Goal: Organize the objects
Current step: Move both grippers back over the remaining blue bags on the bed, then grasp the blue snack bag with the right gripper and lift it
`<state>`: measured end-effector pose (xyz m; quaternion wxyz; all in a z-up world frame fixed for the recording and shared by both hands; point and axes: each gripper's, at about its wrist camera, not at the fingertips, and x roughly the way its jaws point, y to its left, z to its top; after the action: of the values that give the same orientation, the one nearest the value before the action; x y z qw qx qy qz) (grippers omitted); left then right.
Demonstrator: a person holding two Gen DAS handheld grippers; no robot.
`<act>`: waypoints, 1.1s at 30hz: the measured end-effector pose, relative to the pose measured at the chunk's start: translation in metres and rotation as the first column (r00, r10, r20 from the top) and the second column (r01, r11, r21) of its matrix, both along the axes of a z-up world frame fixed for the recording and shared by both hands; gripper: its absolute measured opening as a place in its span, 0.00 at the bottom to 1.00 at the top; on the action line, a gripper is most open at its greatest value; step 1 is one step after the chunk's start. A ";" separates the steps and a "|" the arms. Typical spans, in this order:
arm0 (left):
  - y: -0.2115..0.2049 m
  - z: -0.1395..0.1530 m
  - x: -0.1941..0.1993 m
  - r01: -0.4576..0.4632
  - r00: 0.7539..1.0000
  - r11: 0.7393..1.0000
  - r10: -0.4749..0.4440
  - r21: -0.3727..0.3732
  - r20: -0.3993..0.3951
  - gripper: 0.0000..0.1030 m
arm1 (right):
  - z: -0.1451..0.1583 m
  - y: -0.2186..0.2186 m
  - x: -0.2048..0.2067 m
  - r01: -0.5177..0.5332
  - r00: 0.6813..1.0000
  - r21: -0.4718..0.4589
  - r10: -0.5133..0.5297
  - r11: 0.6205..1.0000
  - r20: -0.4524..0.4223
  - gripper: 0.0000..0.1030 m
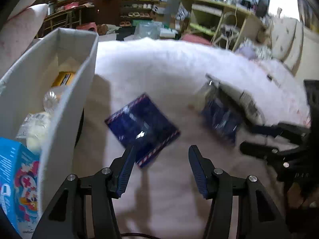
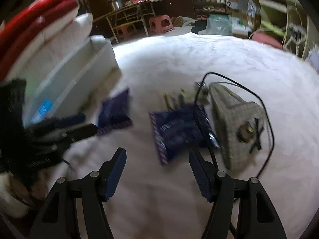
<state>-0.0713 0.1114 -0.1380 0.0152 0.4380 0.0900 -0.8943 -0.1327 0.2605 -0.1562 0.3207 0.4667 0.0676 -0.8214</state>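
Two dark blue packets with striped edges lie on the white bed cover. In the left wrist view, one packet point(image 1: 142, 131) lies just ahead of my left gripper point(image 1: 161, 149), whose jaws stand open and empty, the left fingertip over the packet's near corner. The other packet point(image 1: 221, 117) lies to the right, in front of my right gripper point(image 1: 247, 137). In the right wrist view, my right gripper point(image 2: 157, 152) is open and empty just short of that packet point(image 2: 179, 131). The first packet point(image 2: 115, 111) and the left gripper point(image 2: 89, 123) show at the left.
A tall white box point(image 1: 65, 107) stands at the left with a light blue carton point(image 1: 18, 179), clear bags and a yellow item point(image 1: 63, 78) inside. A checked fabric pouch point(image 2: 237, 123) and a black cable point(image 2: 267, 115) lie right of the packet. Shelves and stools stand beyond the bed.
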 end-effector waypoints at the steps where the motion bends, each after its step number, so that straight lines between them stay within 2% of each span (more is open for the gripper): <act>1: 0.001 -0.003 0.002 -0.001 1.000 1.000 0.001 -0.013 0.003 0.53 | -0.006 0.002 0.002 0.001 1.000 0.028 -0.001 1.000 -0.021 0.62; 3: -0.002 -0.011 0.005 -0.010 1.000 1.000 0.010 -0.019 0.004 0.53 | -0.020 0.008 0.004 0.009 0.999 0.077 -0.005 0.997 -0.049 0.62; 5: -0.006 -0.027 0.006 -0.009 0.999 1.000 0.009 0.011 0.044 0.56 | -0.037 0.012 0.003 0.011 0.999 0.114 -0.006 0.993 -0.045 0.62; 6: -0.006 -0.036 0.007 -0.004 0.998 1.000 0.004 0.015 0.059 0.57 | -0.045 0.014 0.003 0.008 0.999 0.131 -0.002 0.991 -0.040 0.67; 7: -0.001 -0.038 0.011 0.013 1.000 0.999 -0.012 -0.031 0.011 0.62 | -0.051 0.014 0.005 -0.005 0.998 0.129 0.014 0.992 -0.063 0.71; 8: 0.007 -0.040 0.015 0.041 0.999 0.996 -0.042 -0.075 -0.015 0.73 | -0.053 0.016 0.011 -0.024 0.992 0.111 0.037 0.994 -0.117 0.85; 9: 0.014 -0.042 0.012 0.070 0.998 0.992 -0.070 -0.104 0.007 0.78 | -0.056 0.014 0.013 -0.038 0.990 0.120 0.053 0.992 -0.127 0.93; 10: 0.019 -0.043 0.009 0.084 0.996 0.987 -0.081 -0.134 0.023 0.83 | -0.058 0.011 0.012 -0.052 0.991 0.139 0.068 0.989 -0.112 0.96; 11: 0.023 -0.044 0.008 0.087 0.996 0.984 -0.083 -0.156 0.029 0.84 | -0.060 0.007 0.011 -0.061 0.991 0.155 0.078 0.986 -0.106 1.00; 13: 0.022 -0.044 0.010 0.084 0.996 0.983 -0.082 -0.161 0.022 0.84 | -0.062 0.004 0.013 -0.066 0.989 0.168 0.086 0.984 -0.118 1.00; 16: 0.015 -0.044 0.010 0.085 0.996 0.989 -0.084 -0.117 0.016 0.85 | -0.062 0.005 0.012 -0.065 0.990 0.158 0.084 0.985 -0.113 1.00; 21: 0.019 -0.043 0.009 0.087 0.996 0.985 -0.084 -0.147 0.022 0.86 | -0.063 0.001 0.011 -0.065 0.990 0.160 0.085 0.985 -0.116 1.00; 33: 0.019 -0.044 0.010 0.086 0.996 0.986 -0.084 -0.141 0.021 0.87 | -0.064 0.001 0.011 -0.066 0.990 0.163 0.085 0.984 -0.116 1.00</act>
<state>-0.0618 0.1301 -0.1818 0.0087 0.4458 0.0075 -0.8951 -0.1215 0.2614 -0.2200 0.3087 0.4365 0.1702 -0.8278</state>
